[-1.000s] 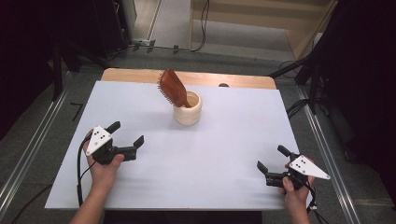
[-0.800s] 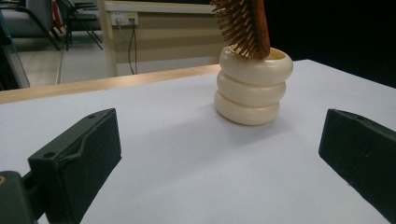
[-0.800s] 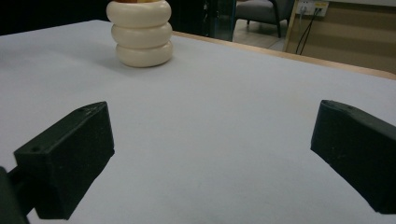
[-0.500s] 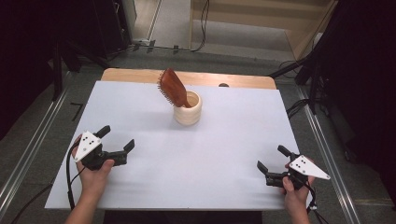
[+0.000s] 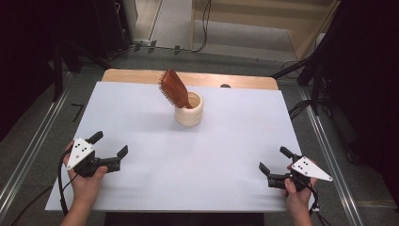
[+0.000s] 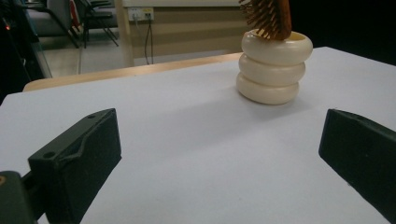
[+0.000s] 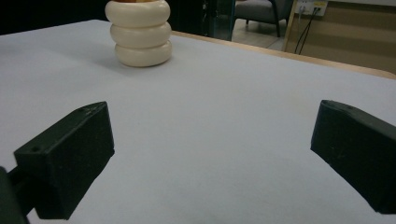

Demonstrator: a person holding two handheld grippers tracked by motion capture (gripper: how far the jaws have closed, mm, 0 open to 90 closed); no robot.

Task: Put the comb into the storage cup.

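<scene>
Left gripper [image 5: 111,149], near left of the white table [image 5: 141,113]: jaws spread wide, nothing between them, pointed toward the centre of the table. In the left gripper view the jaws frame bare tabletop with the holder beyond them.

Centre, far half of the table: a cream holder [image 5: 189,109] shaped as three stacked rounded rings stands upright, well apart from both grippers. A brown wooden hairbrush [image 5: 174,88] stands in it, handle down inside the holder, bristled head up and leaning toward the far left. Nothing else can be made out in the holder.

Handling, as a judgement: the hairbrush is probably light and rigid, with a smooth back that may slip between hard jaws; the bristle side gives poor purchase. The exposed neck just above the holder's rim, or the head gripped across its two edges, looks the best place to take hold. The holder looks glazed and may tip or slide if the brush is drawn out at an angle; steadying its wall with the second gripper would help.

Right gripper [image 5: 274,165], near right corner: jaws likewise spread apart and empty, over bare table.
</scene>
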